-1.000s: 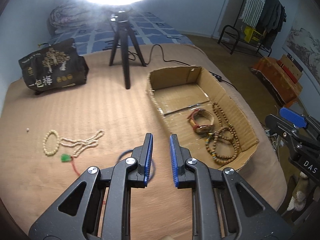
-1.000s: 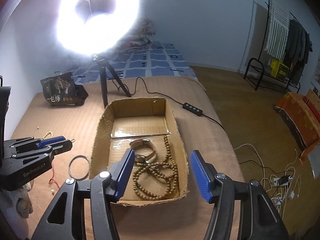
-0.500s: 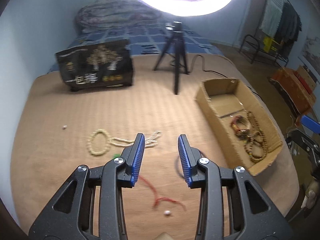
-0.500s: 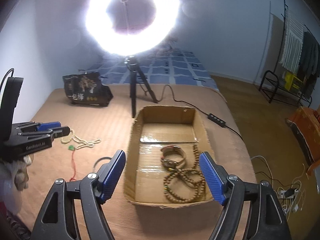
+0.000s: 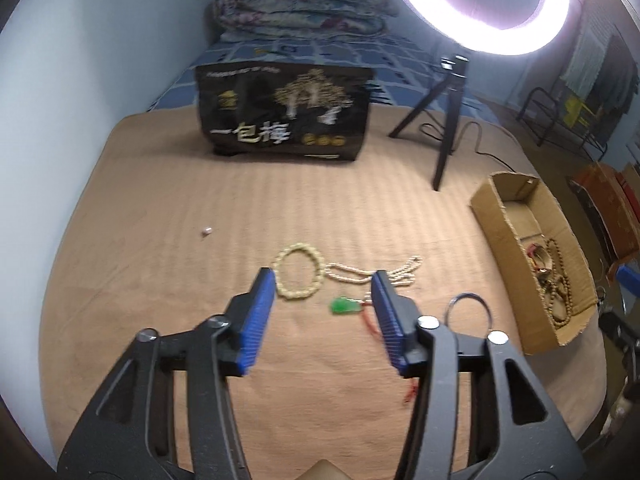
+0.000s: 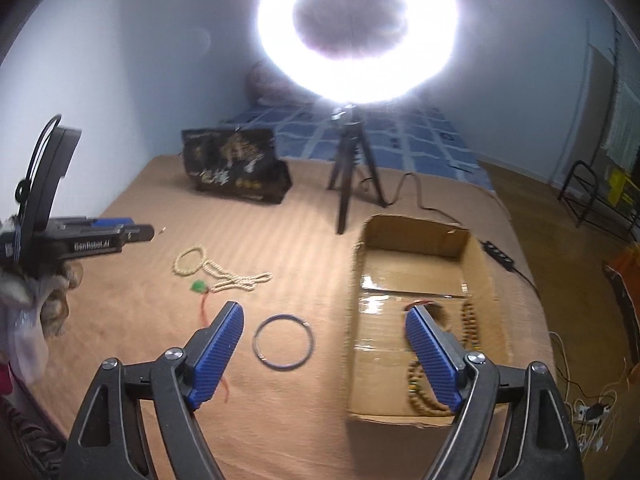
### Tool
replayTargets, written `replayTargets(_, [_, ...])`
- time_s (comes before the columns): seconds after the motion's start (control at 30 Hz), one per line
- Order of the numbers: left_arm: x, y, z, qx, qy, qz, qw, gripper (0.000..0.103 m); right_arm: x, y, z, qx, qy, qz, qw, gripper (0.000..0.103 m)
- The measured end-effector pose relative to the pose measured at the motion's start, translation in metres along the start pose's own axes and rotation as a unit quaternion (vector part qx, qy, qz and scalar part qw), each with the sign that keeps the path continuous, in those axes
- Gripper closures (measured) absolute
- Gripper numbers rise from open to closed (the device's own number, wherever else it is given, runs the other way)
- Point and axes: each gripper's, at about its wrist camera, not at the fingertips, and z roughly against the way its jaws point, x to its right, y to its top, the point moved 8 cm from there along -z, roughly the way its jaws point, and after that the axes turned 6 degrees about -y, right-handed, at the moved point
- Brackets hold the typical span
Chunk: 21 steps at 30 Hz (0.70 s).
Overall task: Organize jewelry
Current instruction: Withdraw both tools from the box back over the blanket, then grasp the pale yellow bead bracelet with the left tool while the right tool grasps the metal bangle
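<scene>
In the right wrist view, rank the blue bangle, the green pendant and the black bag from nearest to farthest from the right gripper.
From the right gripper, its jaws opening and empty:
1. Blue bangle, between the fingers.
2. Green pendant, farther left.
3. Black bag, far back left.

A home bedroom is showing in both views. A bed (image 5: 168,240) under a tan ribbed cover is filling the foreground, and a blue checked sheet (image 6: 424,136) is lying further back with a rolled floral quilt (image 5: 300,4) resting against the pale blue wall (image 6: 132,60). A clothes rack (image 5: 600,80) hung with garments is standing on the wooden floor (image 6: 560,248) at the right, with a tangle of charging cables (image 6: 592,412) beside the bed. A lit ring light (image 6: 356,28) on a small tripod (image 6: 352,168) is standing on the bed, near a black snack bag (image 5: 284,116).
</scene>
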Motion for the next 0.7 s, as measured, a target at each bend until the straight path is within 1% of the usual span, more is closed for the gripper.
replayTargets(0.2, [-0.031, -0.008, -0.014, -0.024, 0.010, 0.025, 0.9994, 0.049, -0.029, -0.012, -0.023, -0.037, 0.038, 0.007, 0.999, 0.016])
replayTargets(0.27, [-0.037, -0.010, -0.018, -0.032, 0.010, 0.030, 0.9990, 0.045, -0.035, -0.018, -0.030, -0.053, 0.044, 0.005, 0.998, 0.016])
replayTargets(0.37, [-0.045, -0.013, -0.025, -0.039, 0.011, 0.033, 0.9986, 0.044, -0.043, -0.032, -0.045, -0.089, 0.054, -0.010, 0.995, 0.016])
replayTargets(0.47, [-0.053, -0.017, -0.034, -0.048, 0.012, 0.036, 0.9981, 0.044, -0.048, -0.047, -0.057, -0.115, 0.062, -0.030, 0.991, 0.016])
replayTargets(0.6, [-0.060, -0.021, -0.046, -0.057, 0.012, 0.032, 0.9978, 0.044, -0.051, -0.065, -0.072, -0.146, 0.056, -0.053, 0.986, 0.016])
replayTargets(0.7, [-0.062, -0.022, -0.054, -0.060, 0.011, 0.027, 0.9978, 0.044, -0.051, -0.071, -0.078, -0.152, 0.041, -0.066, 0.985, 0.016])
